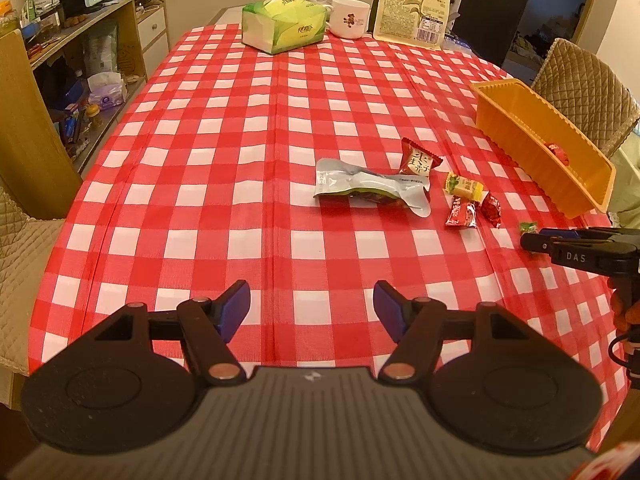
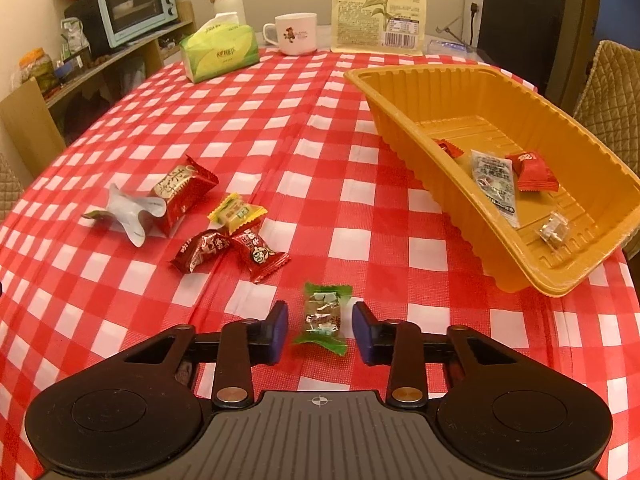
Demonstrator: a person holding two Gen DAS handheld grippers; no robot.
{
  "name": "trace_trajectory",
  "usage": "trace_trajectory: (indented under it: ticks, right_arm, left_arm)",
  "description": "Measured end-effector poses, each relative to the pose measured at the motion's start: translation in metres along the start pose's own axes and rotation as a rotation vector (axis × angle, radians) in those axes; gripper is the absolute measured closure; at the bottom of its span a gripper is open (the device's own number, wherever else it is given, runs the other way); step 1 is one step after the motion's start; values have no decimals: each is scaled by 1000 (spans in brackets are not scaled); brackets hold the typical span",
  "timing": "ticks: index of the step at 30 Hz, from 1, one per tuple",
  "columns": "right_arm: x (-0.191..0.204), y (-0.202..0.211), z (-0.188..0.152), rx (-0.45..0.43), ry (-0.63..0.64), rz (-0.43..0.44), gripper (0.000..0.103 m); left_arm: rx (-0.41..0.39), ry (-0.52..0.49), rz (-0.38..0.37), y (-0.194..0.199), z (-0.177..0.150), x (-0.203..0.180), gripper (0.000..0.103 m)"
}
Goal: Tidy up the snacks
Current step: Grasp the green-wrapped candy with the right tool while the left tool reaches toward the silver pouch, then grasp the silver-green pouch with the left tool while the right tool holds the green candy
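A green-wrapped candy [image 2: 323,314] lies on the checked cloth between the open fingers of my right gripper [image 2: 320,332], untouched by either pad. It also shows in the left wrist view [image 1: 529,227] by the right gripper's tip [image 1: 532,242]. Loose snacks lie to the left: a grey pouch [image 2: 126,212], a large red pack [image 2: 182,192], a yellow candy [image 2: 237,212] and two red candies [image 2: 202,249] [image 2: 260,255]. The orange tray [image 2: 400,92] holds several snacks. My left gripper [image 1: 312,306] is open and empty above bare cloth.
At the table's far end stand a green tissue box [image 2: 218,52], a white mug [image 2: 296,34] and a sunflower-seed bag [image 2: 378,4]. A shelf with a toaster oven [image 2: 136,6] is at the left. Quilted chairs [image 2: 612,92] flank the table.
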State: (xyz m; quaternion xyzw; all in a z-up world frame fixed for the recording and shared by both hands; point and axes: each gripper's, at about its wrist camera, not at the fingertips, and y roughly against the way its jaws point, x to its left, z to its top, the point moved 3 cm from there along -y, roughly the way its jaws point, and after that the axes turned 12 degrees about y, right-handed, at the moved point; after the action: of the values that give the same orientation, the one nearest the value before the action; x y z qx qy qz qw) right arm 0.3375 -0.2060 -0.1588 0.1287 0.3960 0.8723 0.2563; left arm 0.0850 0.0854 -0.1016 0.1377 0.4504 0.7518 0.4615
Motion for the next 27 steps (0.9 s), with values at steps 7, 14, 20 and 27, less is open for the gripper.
trace_trajectory:
  ticks: [7, 14, 20, 27]
  right_arm:
    - [-1, -4, 0, 3, 10, -6, 79]
    - [-3, 0, -2, 5, 2, -9, 81]
    - [-11, 10, -4, -5, -56, -19, 81]
    - [-21, 19, -10, -3, -134, -49, 81]
  left_arm:
    - [2, -57, -9, -11, 5, -6, 37]
    - [-9, -186, -33, -29, 16, -22, 37]
    - [-23, -346, -43, -58, 30, -37, 37]
    - [-36, -540, -61, -91, 45, -54, 37]
